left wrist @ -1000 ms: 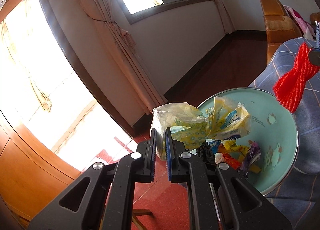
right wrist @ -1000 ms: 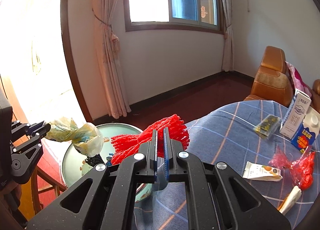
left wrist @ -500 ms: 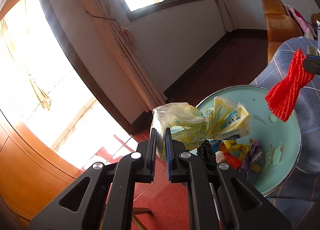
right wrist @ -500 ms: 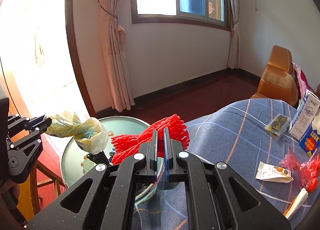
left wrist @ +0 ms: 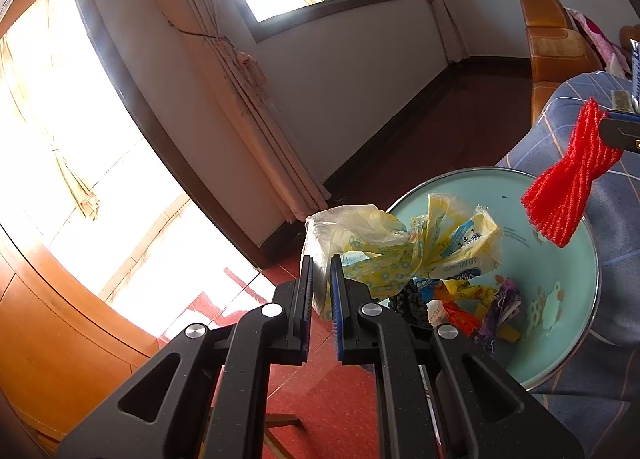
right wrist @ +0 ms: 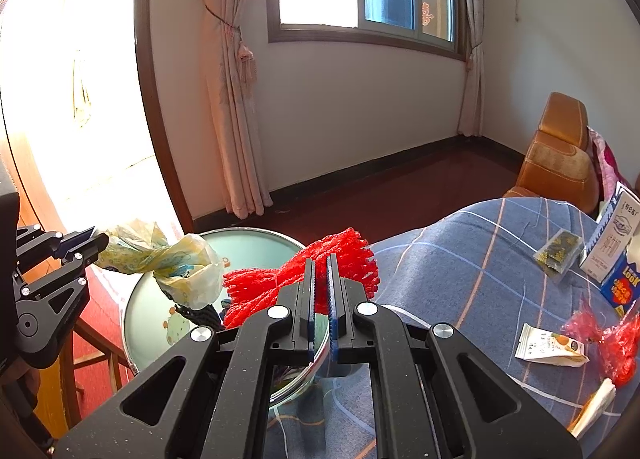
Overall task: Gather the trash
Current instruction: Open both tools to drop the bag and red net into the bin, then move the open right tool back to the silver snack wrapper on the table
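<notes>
Red mesh netting (right wrist: 320,271) clamped in right gripper (right wrist: 321,291); left gripper (left wrist: 320,291) clamps yellow bag (left wrist: 400,247); carton (right wrist: 622,283) reads "look".

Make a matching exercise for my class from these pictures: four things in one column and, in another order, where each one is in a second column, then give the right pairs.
Things
1. red mesh netting
2. yellow plastic bag
3. milk carton
4. black netting

Places
A. lying inside the basin
B. pinched in the left gripper
C. standing on the checked cloth
D. pinched in the right gripper

Pairs: 1-D, 2-B, 3-C, 4-A
</notes>
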The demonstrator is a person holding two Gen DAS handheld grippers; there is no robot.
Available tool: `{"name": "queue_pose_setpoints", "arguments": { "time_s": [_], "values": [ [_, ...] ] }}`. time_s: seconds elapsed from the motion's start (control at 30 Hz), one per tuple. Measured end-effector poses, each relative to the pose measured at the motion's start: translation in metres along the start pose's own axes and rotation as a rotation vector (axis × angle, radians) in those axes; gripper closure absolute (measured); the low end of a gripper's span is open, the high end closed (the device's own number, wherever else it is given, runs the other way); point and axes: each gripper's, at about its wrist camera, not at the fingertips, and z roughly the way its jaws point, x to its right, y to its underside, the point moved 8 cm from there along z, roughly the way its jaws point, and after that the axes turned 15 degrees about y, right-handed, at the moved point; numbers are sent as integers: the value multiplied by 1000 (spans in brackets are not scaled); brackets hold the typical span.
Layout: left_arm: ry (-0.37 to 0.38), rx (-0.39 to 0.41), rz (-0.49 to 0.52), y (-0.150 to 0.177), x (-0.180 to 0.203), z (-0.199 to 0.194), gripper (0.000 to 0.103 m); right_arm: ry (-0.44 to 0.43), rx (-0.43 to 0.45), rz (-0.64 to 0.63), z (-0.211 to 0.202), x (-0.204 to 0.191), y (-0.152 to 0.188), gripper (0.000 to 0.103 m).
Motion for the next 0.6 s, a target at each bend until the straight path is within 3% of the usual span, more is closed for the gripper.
{"name": "queue_pose_setpoints", "arguments": {
  "time_s": [0.13, 0.23, 0.27, 0.3, 0.37, 0.43, 0.5, 0.6],
  "values": [
    [9, 0, -2, 0, 1, 0, 93, -2, -2, -1, 0, -1, 0, 97],
    [15, 3, -1, 1, 5, 0, 77, -17, -13, -6, 2, -4, 2, 94],
    [9, 11, -1, 1, 5, -2, 59, -12, -6, -5, 1, -4, 3, 85],
    [8, 14, 3, 0, 6, -2, 57, -9, -6, -2, 2, -3, 3, 73],
    [11, 15, 2, 0, 6, -2, 56, -9, -22, 11, 5, 0, 8, 72],
    [9, 16, -5, 1, 6, -2, 49, 11, -25, 11, 5, 4, 12, 70],
    [-1, 24, -16, 1, 4, -4, 36, 48, -40, 28, 4, 14, 19, 63],
    [21, 27, -28, 2, 10, -4, 32, 121, -58, 57, -2, 35, 30, 58]
  ]
}}
